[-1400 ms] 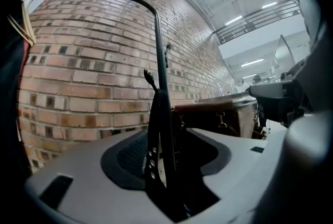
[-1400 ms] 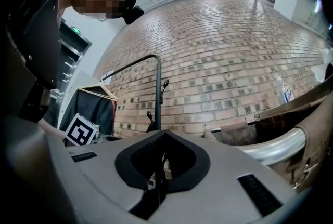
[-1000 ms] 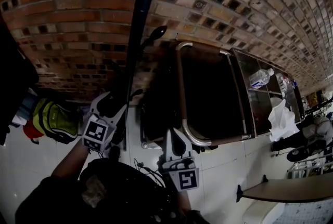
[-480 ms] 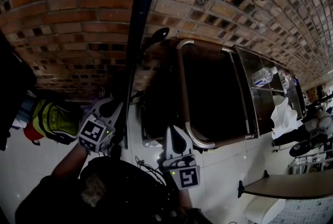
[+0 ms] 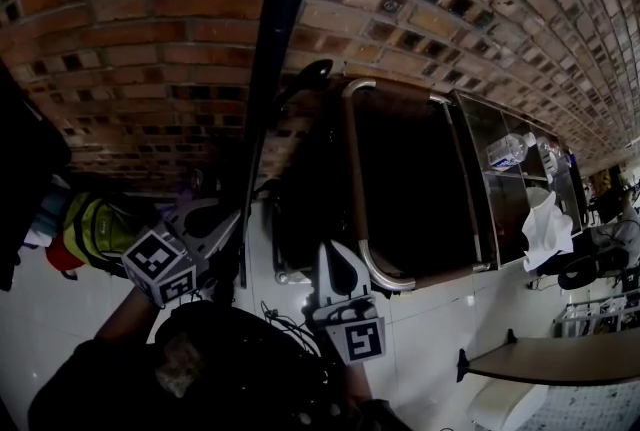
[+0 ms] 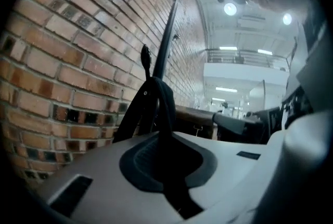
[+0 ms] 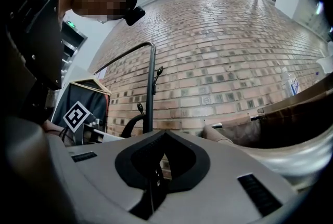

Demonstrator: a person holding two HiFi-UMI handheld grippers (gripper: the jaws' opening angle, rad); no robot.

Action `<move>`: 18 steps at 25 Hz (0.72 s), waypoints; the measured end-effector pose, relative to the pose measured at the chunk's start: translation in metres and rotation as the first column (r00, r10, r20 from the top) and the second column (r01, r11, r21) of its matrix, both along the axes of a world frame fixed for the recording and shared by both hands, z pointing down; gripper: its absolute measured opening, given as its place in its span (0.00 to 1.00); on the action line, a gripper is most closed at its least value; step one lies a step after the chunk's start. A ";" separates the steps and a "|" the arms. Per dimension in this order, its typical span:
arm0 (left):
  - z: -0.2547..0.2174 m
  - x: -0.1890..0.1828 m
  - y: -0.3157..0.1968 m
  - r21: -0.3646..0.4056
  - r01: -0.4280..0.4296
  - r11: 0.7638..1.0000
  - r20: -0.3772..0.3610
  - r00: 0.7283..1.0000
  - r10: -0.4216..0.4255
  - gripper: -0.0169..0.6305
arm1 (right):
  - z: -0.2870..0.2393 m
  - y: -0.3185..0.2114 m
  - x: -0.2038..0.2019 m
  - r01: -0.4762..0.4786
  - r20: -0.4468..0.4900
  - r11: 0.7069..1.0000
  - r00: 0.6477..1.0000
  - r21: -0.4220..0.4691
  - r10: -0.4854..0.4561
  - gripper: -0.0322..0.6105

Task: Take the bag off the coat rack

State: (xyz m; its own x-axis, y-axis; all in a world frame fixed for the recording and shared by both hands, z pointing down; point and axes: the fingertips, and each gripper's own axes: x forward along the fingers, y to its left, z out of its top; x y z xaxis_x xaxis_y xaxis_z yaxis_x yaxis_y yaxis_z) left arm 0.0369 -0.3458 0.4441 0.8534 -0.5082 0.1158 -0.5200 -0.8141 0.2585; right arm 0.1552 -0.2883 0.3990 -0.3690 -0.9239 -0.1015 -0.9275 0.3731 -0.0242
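Observation:
The coat rack's dark pole [image 5: 275, 39] rises in front of a brick wall, with a curved hook [image 5: 305, 74] on its right side. In the left gripper view a black bag strap [image 6: 164, 108] hangs from the hook [image 6: 145, 56] and runs down between the jaws. My left gripper [image 6: 164, 158] is shut on that strap, close beside the pole [image 5: 215, 219]. The bag's body is lost in the dark below the hook. My right gripper [image 5: 335, 274] stands lower right of the pole, shut with nothing in it [image 7: 158, 166].
A yellow-green bag [image 5: 105, 229] and dark clothing [image 5: 25, 149] hang at the left. A chrome-framed dark cabinet [image 5: 355, 179] stands right of the rack, with a water bottle [image 5: 505, 151] and white cloth [image 5: 545, 229] beyond. A wooden tabletop [image 5: 550, 359] lies at the lower right.
My left gripper's jaws have come together on the strap by the pole, and its marker cube has swung left and down. The right gripper has hardly moved.

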 end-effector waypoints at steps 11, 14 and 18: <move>-0.071 -0.003 -0.001 -0.039 -0.076 0.996 -0.253 0.965 0.063 0.07 | -0.003 -0.013 -0.006 0.030 -0.006 1.000 1.000 0.008 -0.029 0.06; -0.093 -0.001 -0.002 -0.021 -0.104 0.994 -0.285 0.954 0.093 0.07 | -0.004 -0.015 -0.007 0.036 0.003 0.999 0.999 0.007 -0.036 0.06; -0.117 0.002 -0.006 -0.016 -0.123 0.992 -0.328 0.938 0.111 0.07 | -0.008 -0.017 -0.006 0.042 0.024 0.999 0.999 0.007 -0.042 0.06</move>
